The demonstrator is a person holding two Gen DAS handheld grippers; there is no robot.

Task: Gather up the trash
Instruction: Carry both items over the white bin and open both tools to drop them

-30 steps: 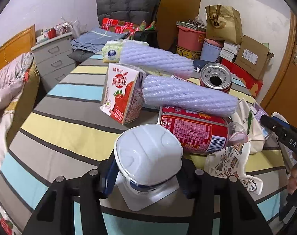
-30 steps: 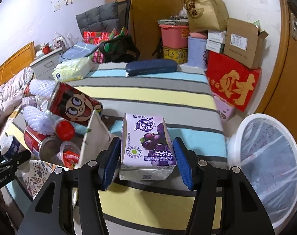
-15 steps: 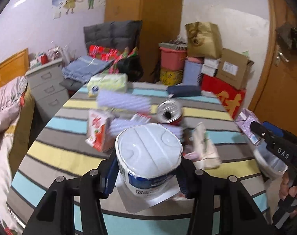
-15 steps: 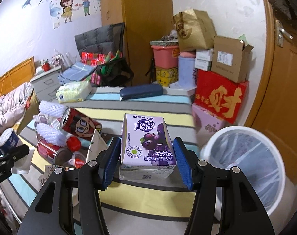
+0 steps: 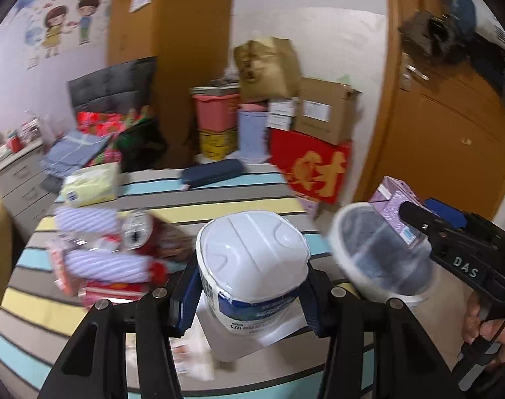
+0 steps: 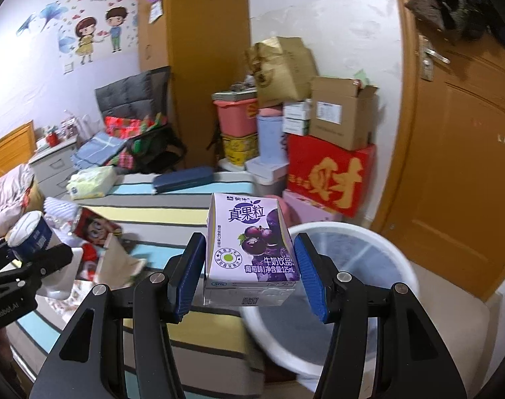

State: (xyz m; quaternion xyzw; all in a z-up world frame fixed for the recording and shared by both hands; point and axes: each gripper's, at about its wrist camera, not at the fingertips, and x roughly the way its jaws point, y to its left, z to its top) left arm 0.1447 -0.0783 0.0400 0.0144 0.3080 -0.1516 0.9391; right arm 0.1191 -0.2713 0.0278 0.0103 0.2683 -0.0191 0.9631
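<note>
We lift both catches off striped table (image 6: 172, 211): left gripper (image 5: 249, 294) grasps yogurt cup (image 5: 252, 266), right gripper (image 6: 249, 271) grasps grape milk carton (image 6: 251, 249); bin (image 6: 369, 232) now at 3 o'clock, drop next.

Purple grape-printed carton (image 6: 251, 249), white blue-banded cup (image 5: 252, 266), yellow-grey-turquoise striped tablecloth (image 6: 172, 212).

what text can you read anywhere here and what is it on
"真果粒" and "125mL": purple grape milk carton, clamped in the right tongs
"DAS": right tongs' body, seen from the left wrist
"财": red gift box
White yogurt cup in the left tongs: label too blurred to read
</note>
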